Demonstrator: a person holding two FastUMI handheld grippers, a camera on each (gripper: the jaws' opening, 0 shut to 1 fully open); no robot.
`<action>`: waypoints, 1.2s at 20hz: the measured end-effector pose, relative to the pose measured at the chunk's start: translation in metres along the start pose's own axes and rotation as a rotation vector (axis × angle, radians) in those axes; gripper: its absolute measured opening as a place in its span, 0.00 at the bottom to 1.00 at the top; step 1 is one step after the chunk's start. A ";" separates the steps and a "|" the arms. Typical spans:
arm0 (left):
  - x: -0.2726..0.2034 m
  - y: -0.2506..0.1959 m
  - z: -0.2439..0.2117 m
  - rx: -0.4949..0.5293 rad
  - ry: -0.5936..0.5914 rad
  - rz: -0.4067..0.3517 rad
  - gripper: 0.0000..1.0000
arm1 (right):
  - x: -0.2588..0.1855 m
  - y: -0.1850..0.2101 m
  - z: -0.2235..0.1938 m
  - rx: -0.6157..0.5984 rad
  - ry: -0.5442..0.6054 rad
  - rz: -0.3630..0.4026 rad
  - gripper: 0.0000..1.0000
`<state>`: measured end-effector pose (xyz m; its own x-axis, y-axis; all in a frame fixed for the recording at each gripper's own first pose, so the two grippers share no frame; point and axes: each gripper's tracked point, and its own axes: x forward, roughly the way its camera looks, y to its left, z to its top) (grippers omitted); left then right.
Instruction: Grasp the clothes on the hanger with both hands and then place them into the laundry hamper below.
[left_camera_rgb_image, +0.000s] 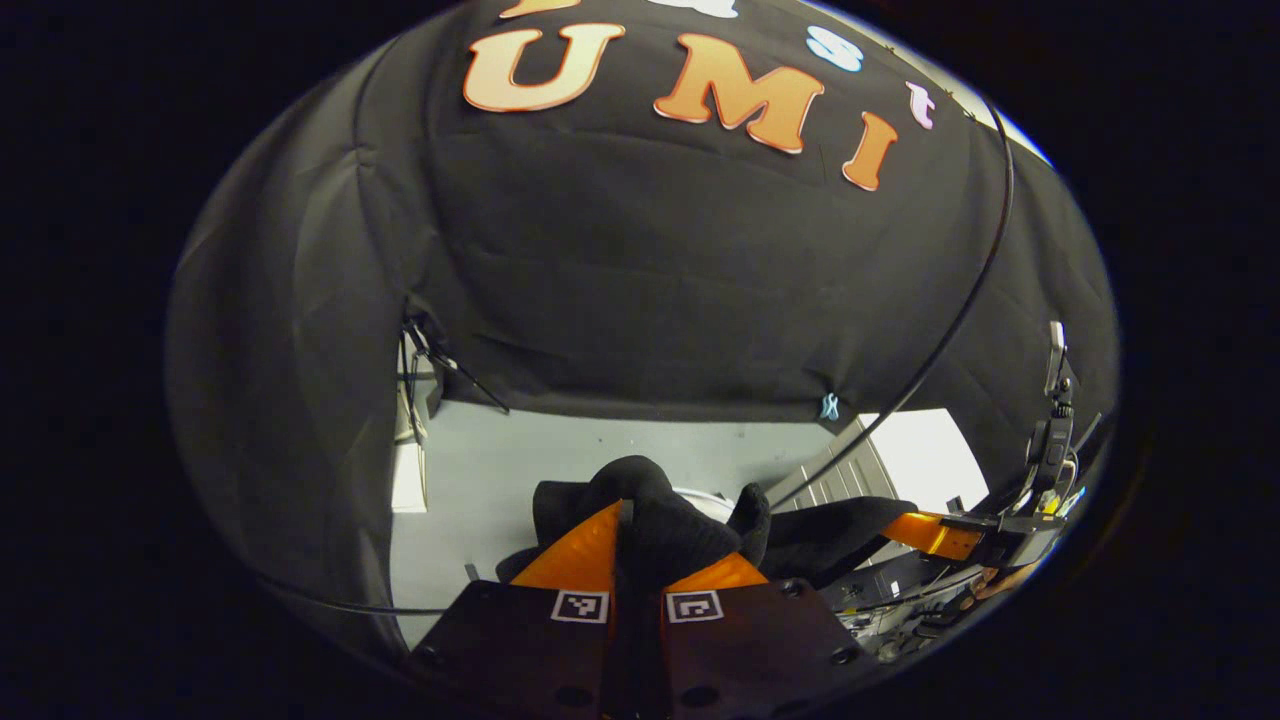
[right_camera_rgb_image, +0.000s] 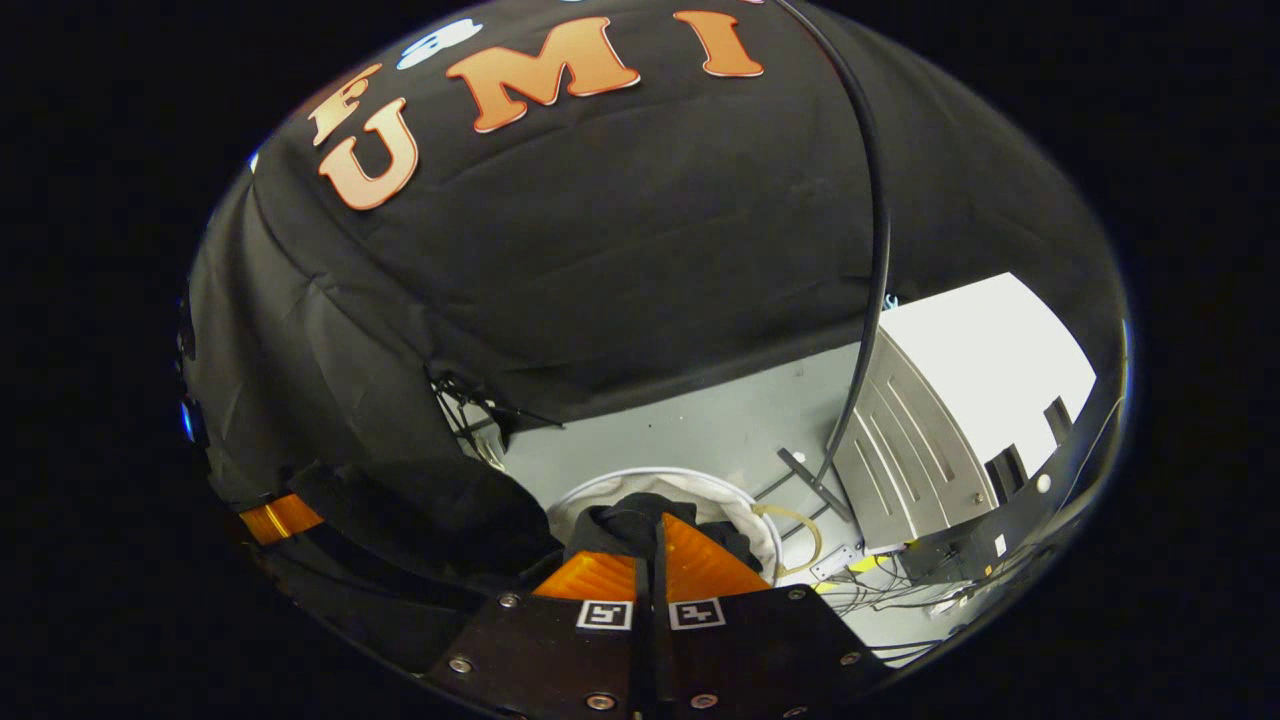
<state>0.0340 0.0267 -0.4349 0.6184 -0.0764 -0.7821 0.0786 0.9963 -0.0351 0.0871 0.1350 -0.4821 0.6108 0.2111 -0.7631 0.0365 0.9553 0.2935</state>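
Left gripper view: the left tongs (left_camera_rgb_image: 640, 545) are clamped on a fold of the black garment (left_camera_rgb_image: 660, 520), which bunches between and above the fingers. The garment runs right to the right tongs (left_camera_rgb_image: 925, 530), which also grip it. Off the hanger, judged; release remains.

Right gripper view: the right tongs (right_camera_rgb_image: 655, 550) are closed on the garment (right_camera_rgb_image: 630, 520), held just above the white-rimmed laundry hamper (right_camera_rgb_image: 740, 500) on the grey floor (right_camera_rgb_image: 700, 420). The cloth trails left toward the left tongs (right_camera_rgb_image: 280, 517); lowering and letting go are left
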 end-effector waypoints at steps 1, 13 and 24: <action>0.006 -0.004 -0.009 0.003 0.026 -0.005 0.07 | 0.004 -0.003 -0.008 -0.001 0.015 -0.007 0.00; 0.036 -0.006 -0.111 0.121 0.325 0.071 0.15 | 0.018 -0.028 -0.058 0.008 0.145 -0.086 0.07; 0.025 -0.024 -0.092 0.064 0.287 0.051 0.85 | -0.006 -0.062 -0.050 0.021 0.130 -0.107 0.43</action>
<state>-0.0247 0.0050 -0.5106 0.3771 -0.0026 -0.9262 0.1075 0.9934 0.0410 0.0415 0.0853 -0.5247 0.4955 0.1348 -0.8581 0.1129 0.9695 0.2175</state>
